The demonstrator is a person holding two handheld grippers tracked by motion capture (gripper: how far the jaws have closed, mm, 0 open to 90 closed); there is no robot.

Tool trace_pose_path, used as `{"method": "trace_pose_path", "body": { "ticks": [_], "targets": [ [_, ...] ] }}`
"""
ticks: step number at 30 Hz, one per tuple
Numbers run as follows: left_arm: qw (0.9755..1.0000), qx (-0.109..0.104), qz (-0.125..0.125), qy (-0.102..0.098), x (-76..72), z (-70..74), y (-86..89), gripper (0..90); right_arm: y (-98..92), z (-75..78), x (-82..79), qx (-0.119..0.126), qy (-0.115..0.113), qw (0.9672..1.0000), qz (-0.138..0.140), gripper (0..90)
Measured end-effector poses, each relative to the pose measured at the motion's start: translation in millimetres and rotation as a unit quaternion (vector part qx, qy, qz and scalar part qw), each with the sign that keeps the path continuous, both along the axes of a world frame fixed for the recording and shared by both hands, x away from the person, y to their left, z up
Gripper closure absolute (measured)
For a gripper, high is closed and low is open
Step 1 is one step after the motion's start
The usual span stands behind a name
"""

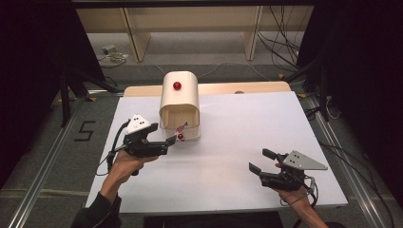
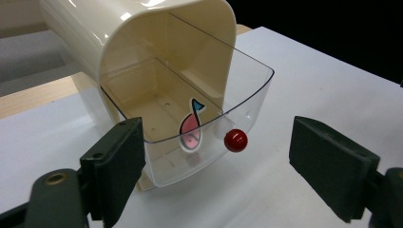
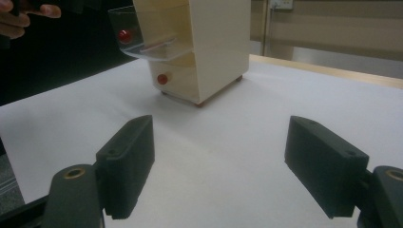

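Observation:
A cream, round-topped box (image 1: 179, 95) stands at the back middle of the white table, with a red knob (image 1: 177, 85) on its top. Its clear front door (image 2: 223, 114) hangs open; it carries a small red knob (image 2: 235, 140) and a pink note sticker (image 2: 191, 128). My left gripper (image 1: 172, 138) is open just in front of that door knob, its jaws (image 2: 216, 156) wide on either side and touching nothing. My right gripper (image 1: 259, 160) rests open and empty at the front right, facing the box (image 3: 209, 42) from the side.
The right gripper view shows a second red knob (image 3: 163, 79) low on the box, under the clear door (image 3: 145, 45). A wooden board (image 1: 247, 88) runs behind the white table top (image 1: 247, 123). Cables lie on the floor beyond.

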State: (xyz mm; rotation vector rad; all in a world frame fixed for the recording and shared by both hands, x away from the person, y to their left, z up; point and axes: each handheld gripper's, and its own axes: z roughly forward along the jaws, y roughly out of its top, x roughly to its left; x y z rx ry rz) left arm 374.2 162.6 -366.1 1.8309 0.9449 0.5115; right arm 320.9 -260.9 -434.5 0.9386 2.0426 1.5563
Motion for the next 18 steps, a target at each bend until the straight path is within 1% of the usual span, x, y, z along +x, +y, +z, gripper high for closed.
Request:
{"method": "trace_pose_path", "body": {
  "ticks": [3,5,9,11,12,15,18],
  "targets": [
    [1.0,0.006,-0.002,-0.003,-1.9,-2.3,-0.6,19.1,0.6,-0.1,0.6,0.001,-0.001,1.0,0.001,26.0],
    [1.0,0.002,-0.004,-0.001,-2.7,-3.5,-0.9,19.4,1.2,-0.1,0.6,-0.002,0.001,1.0,0.001,26.0],
    [0.9999,-0.002,-0.011,0.002,-4.0,-6.3,-2.2,20.6,0.2,-0.1,0.6,0.0,-0.002,1.0,0.0,26.0],
    [0.9999,0.0,-0.014,0.004,-4.9,-7.9,-3.1,21.3,-0.1,0.0,0.6,0.001,0.0,1.0,0.0,26.0],
    [0.9999,-0.004,-0.015,0.004,-5.3,-9.3,-3.8,22.1,0.0,0.0,0.5,0.001,0.0,1.0,0.0,26.0],
    [0.9997,0.001,-0.022,0.007,-6.3,-13.3,-5.9,26.1,0.4,-0.1,0.5,0.0,-0.002,1.0,0.002,26.0],
    [0.9997,0.005,-0.023,0.01,-6.5,-16.5,-7.3,31.5,0.5,0.1,0.1,-0.002,-0.002,1.0,0.001,26.0]
  ]
}}
